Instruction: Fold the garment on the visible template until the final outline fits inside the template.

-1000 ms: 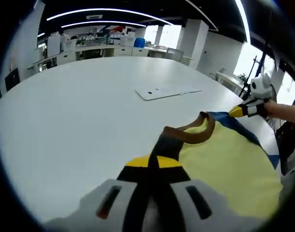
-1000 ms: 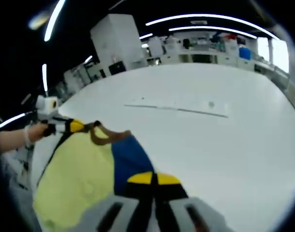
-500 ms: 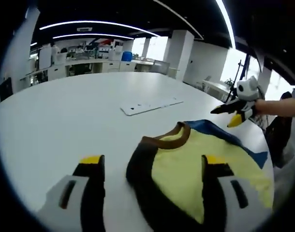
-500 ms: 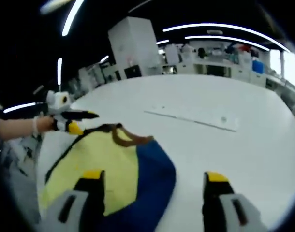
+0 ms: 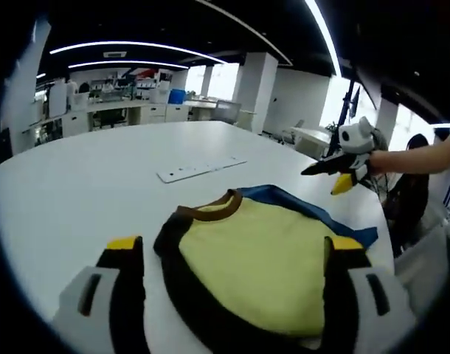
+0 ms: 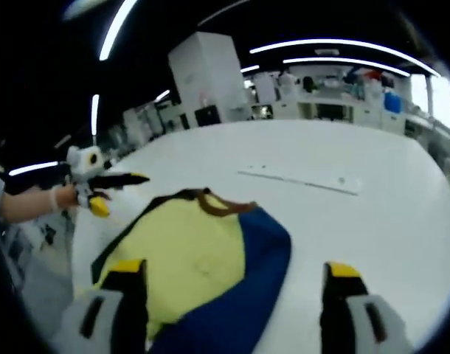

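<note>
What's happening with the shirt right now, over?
Both grippers, left and right, open, holding nothing. Shirt lies flat on white table. Template lies beyond it, apart.

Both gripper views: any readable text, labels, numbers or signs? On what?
None readable.
White template: a few dark marks, too small to read.
Garment: plain yellow front, brown collar, blue side, no print visible.
Back counters: items too blurred for any label.
Left tongs and right tongs: no markings legible.
</note>
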A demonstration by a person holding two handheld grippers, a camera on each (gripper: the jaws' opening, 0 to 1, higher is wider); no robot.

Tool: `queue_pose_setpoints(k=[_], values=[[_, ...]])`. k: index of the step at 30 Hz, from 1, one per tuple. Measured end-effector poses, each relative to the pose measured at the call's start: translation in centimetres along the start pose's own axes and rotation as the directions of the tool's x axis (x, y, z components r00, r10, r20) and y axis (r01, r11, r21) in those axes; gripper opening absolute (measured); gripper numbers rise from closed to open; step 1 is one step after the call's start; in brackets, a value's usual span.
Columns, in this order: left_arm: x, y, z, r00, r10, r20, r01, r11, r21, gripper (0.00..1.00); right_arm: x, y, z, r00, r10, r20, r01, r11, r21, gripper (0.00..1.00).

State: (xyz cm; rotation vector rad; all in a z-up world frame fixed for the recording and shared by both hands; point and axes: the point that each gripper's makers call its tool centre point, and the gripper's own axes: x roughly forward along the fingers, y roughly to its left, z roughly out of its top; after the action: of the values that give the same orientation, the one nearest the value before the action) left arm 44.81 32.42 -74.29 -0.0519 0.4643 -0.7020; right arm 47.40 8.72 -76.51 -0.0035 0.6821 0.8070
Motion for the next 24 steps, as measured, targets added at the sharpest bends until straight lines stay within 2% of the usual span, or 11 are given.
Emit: queue_pose_setpoints(k=[2, 4, 6, 11, 16, 18, 24], values=[[-0.6, 0.3, 0.0, 1.0, 0.008, 0.011, -0.008, 1.0, 0.004, 0.99, -0.4, 0.1, -0.1, 1.0, -0.004, 0.0, 0.004, 1.0, -0.007, 1.0], [-1.6, -0.4, 0.1, 1.0, 0.016, 0.016, -0.016, 1.0, -0.001, 0.99, -1.3, 0.6, -0.3, 1.0, -0.005, -0.002, 0.005, 1.0, -0.001, 1.0], [-2.5, 0.1, 0.0, 1.0, 0.025, 0.017, -0.025, 1.0, 0.002, 0.99, -2.1, 1.1, -0.2, 1.0, -0.008, 0.01, 0.008, 1.0, 0.001, 1.0], [-4.9, -1.3, 0.2, 0.999, 0.036, 0.026, -0.036, 0.999, 0.005, 0.99, -4.2, 1.3, -0.8, 0.999, -0.027, 0.03, 0.026, 1.0, 0.011, 1.0], [-6.7, -2.5, 0.0, 0.999, 0.033, 0.042, -0.034, 0.999, 0.016, 0.98, -6.2, 1.8, -2.5, 0.999, -0.047, 0.024, 0.047, 0.999, 0.01, 1.0], [-7.2, -3.7, 0.0, 0.998, 0.032, 0.049, -0.033, 0.999, 0.016, 0.97, -7.1, 2.3, -3.5, 0.998, -0.057, 0.022, 0.057, 0.998, 0.021, 1.0], [-8.3, -5.1, -1.3, 0.999, 0.022, 0.036, -0.023, 0.999, 0.035, 0.96, -9.3, 3.1, -6.1, 0.996, -0.079, 0.031, 0.078, 0.996, 0.051, 1.0]])
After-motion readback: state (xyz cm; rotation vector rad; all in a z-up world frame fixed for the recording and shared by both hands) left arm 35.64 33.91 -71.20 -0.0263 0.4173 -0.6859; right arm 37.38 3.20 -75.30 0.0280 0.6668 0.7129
